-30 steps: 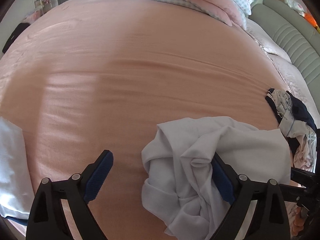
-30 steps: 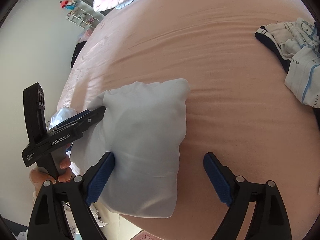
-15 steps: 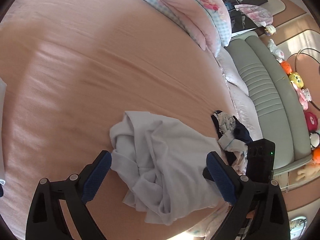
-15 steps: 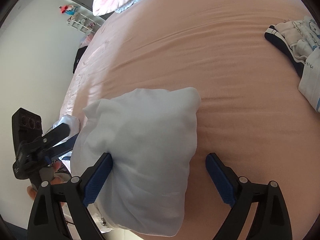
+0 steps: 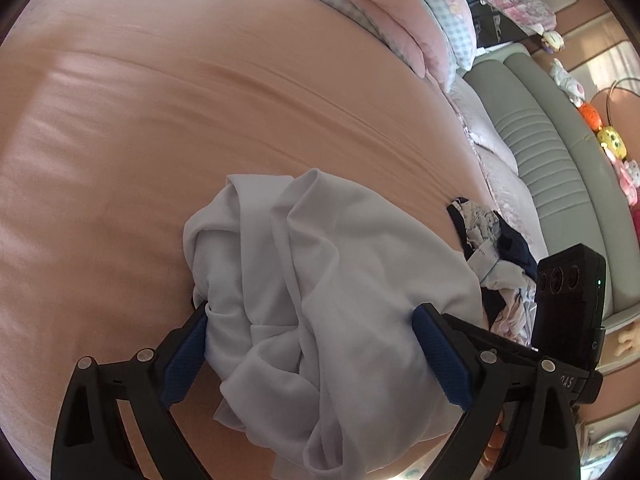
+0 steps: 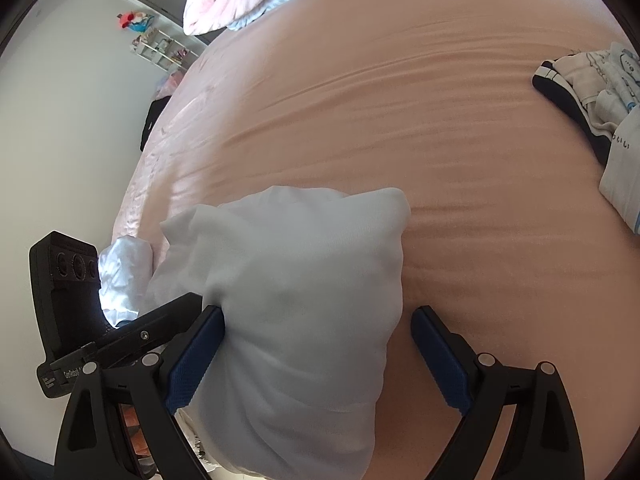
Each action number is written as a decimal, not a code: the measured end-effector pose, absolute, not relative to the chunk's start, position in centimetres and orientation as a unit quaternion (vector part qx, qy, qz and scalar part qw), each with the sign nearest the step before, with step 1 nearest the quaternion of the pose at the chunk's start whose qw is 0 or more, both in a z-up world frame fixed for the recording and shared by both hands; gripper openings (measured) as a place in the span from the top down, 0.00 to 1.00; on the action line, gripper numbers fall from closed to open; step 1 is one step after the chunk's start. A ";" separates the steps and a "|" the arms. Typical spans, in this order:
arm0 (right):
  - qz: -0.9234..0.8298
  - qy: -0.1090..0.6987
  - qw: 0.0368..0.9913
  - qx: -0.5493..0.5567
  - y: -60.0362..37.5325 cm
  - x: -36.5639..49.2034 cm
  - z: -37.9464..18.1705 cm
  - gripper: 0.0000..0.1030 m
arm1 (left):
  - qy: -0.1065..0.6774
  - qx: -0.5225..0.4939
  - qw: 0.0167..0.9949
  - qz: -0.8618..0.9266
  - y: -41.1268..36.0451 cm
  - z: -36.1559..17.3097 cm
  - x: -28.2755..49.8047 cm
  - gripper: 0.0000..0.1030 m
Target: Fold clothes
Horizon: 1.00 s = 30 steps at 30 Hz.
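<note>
Both rigs were the same build: the black plastic left gripper (image 5: 310,344) and black plastic right gripper (image 6: 316,346) had textured blue pads (image 6: 192,360), silver screws (image 5: 145,355), and white lettering along the body.

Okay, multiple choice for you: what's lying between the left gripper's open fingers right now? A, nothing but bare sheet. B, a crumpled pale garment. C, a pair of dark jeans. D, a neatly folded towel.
B: in the left wrist view the crumpled pale garment bunches up on the peach bedsheet between the blue pads of the left gripper, whose jaws stand wide apart.
</note>
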State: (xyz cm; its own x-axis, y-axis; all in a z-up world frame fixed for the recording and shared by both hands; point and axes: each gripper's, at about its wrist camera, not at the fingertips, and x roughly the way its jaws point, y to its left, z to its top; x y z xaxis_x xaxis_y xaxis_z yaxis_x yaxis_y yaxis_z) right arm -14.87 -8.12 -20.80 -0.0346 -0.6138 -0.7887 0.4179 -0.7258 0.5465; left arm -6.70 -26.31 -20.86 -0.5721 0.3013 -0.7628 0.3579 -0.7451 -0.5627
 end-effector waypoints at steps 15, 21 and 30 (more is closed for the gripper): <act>-0.736 -0.085 0.359 0.568 -9.5 -14.0 -20.9 0.24 | 0.362 0.436 0.042 -0.823 -25.7 -21.3 -6.8 0.49; -0.738 -0.112 0.348 0.567 -9.1 -14.0 -20.8 0.31 | 0.351 0.435 0.047 -0.828 -25.2 -21.0 -7.0 0.51; -0.750 -0.095 0.346 0.556 -9.2 -13.5 -19.7 0.38 | 0.325 0.429 0.054 -0.841 -24.4 -20.2 -6.8 0.55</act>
